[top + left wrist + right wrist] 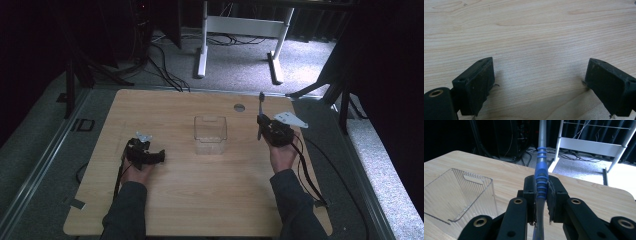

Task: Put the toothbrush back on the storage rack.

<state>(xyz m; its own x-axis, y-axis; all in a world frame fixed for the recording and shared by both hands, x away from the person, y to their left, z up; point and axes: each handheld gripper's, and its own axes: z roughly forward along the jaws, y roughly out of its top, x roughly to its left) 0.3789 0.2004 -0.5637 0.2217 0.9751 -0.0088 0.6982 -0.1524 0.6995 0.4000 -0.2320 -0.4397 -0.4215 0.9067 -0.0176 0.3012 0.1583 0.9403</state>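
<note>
Toothbrush (541, 170) stands upright in my right gripper (541, 202), its jaws clamped on the blue handle, just right of the clear bin (210, 134). My left gripper (539, 85) rests low over the table (180, 200), jaws wide apart and holding nothing.

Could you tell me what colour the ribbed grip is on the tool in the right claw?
Blue grip, best in the right gripper view.
</note>
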